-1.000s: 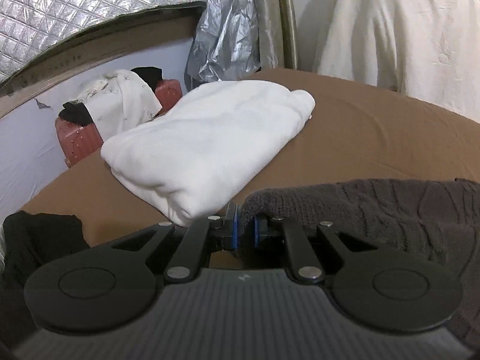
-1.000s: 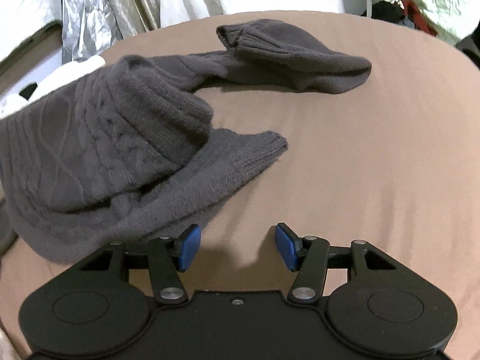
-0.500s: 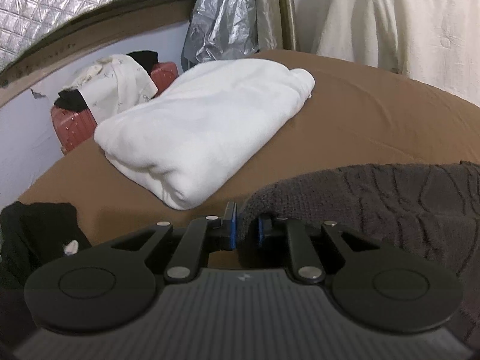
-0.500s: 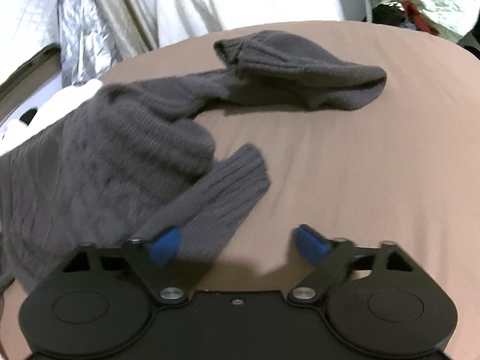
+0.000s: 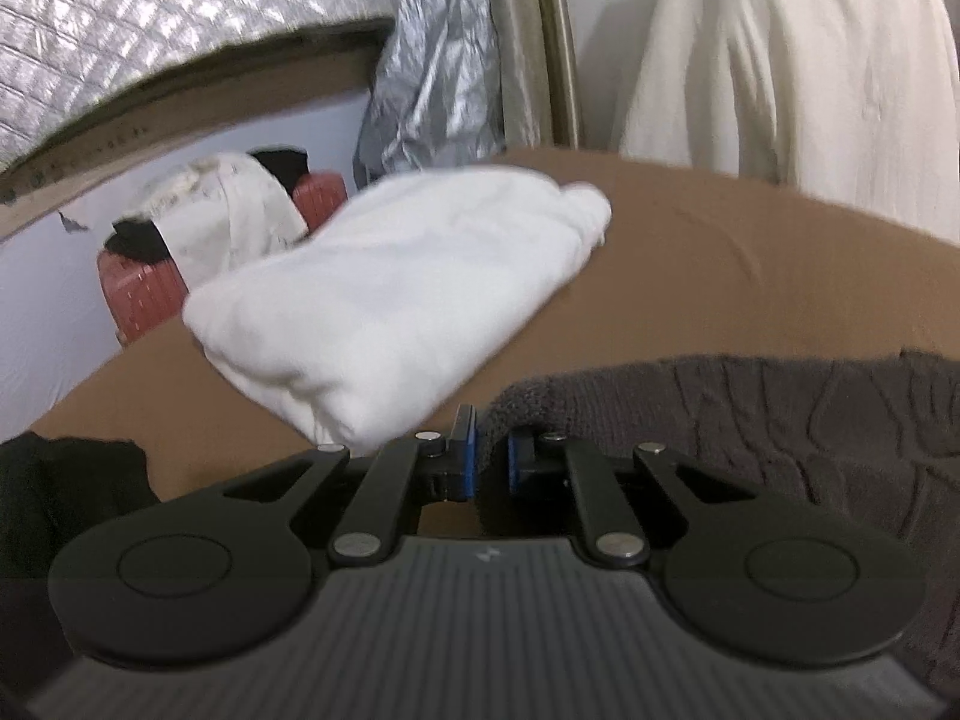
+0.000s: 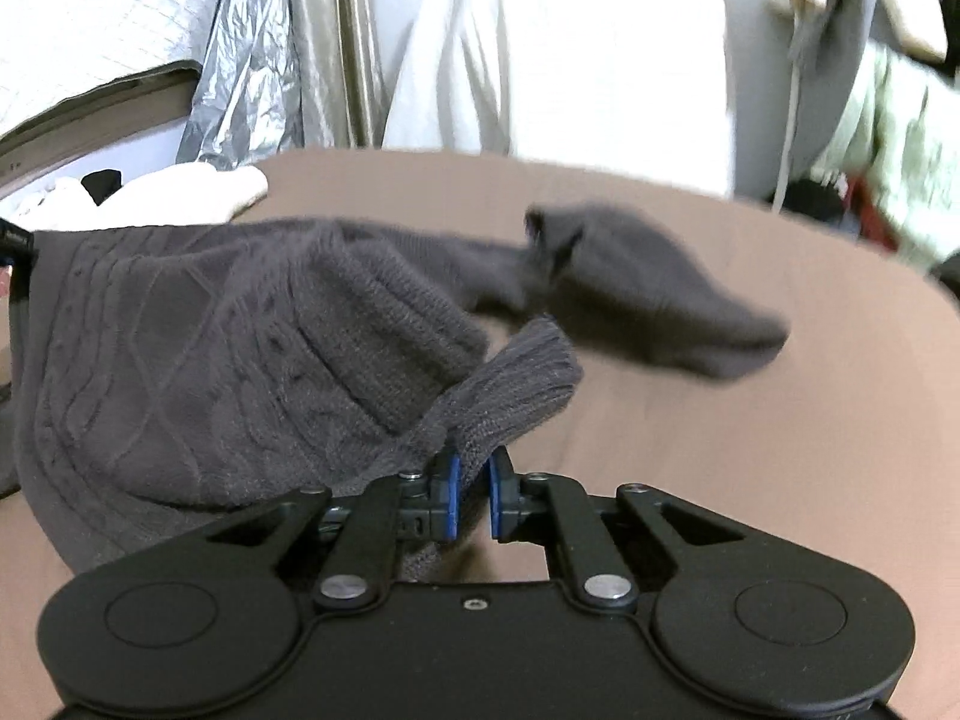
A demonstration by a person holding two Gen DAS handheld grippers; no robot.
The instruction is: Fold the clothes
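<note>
Grey cable-knit sweater (image 6: 198, 354) lies rumpled on the brown bed sheet (image 6: 750, 450), one sleeve (image 6: 654, 294) flung toward the far side. Its far edge is motion-blurred, and the left part is cut off by the frame.

Right gripper (image 6: 470, 495) was wide open a second ago; now it's clamped on the ribbed cuff (image 6: 516, 384). Left gripper (image 5: 486, 456) is still pinching a sweater edge (image 5: 750, 414).

Folded white garment (image 5: 408, 294) sits just beyond the left gripper, red suitcase (image 5: 141, 294) behind it.

Rumpled grey cable-knit sweater (image 6: 240, 360) on bed
</note>
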